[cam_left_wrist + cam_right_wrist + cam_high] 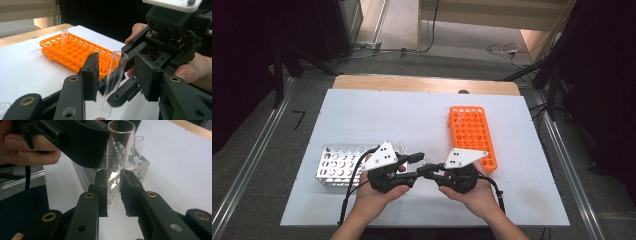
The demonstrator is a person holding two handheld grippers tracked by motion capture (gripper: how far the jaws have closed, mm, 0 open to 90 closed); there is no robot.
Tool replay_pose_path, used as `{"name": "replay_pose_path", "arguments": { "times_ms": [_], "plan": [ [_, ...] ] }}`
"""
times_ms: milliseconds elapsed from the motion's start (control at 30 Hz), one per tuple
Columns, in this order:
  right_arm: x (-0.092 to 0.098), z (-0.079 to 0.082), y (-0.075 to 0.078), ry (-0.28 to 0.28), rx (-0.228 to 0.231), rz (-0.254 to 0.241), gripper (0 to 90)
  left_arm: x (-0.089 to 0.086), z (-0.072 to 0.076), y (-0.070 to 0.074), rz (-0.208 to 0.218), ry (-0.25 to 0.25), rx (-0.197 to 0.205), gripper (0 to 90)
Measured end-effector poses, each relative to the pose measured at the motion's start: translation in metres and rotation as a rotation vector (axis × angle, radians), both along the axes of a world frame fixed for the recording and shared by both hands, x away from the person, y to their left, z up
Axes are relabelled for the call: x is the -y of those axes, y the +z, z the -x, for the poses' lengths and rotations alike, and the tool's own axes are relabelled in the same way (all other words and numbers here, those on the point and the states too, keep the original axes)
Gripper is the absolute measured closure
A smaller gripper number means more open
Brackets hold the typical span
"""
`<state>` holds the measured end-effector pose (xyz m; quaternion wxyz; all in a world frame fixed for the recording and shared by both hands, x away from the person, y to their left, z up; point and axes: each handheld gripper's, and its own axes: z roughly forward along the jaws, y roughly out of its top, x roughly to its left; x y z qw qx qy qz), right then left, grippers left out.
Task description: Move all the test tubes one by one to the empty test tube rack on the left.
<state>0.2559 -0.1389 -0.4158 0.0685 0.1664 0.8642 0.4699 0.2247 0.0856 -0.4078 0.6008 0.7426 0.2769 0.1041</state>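
Observation:
A clear glass test tube stands upright between both grippers above the white table, in front of the person. My right gripper is shut on the tube's lower part. My left gripper is open, its two pads either side of the same tube with a gap on the right side. In the high view the left gripper and right gripper meet tip to tip at the table's middle front.
An orange rack lies at the right with one tube standing at its far end. A metal rack at the left holds a few tubes. White table surface stretches behind.

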Motion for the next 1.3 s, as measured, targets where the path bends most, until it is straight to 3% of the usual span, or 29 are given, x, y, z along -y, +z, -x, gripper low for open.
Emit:
{"name": "replay_pose_path", "arguments": {
  "times_ms": [500, 1300],
  "plan": [
    [-0.0044, 0.0038, -0.0003, 0.024, -0.002, 0.004, 74.0, 0.0025, 0.0009, -0.0004, -0.013, -0.012, 0.01, 72.1],
    [-0.0037, 0.0029, 0.0, 0.025, -0.015, -0.009, 73.5, 0.0012, 0.0026, 0.0007, -0.028, 0.013, 0.047, 75.5]
  ]
}}
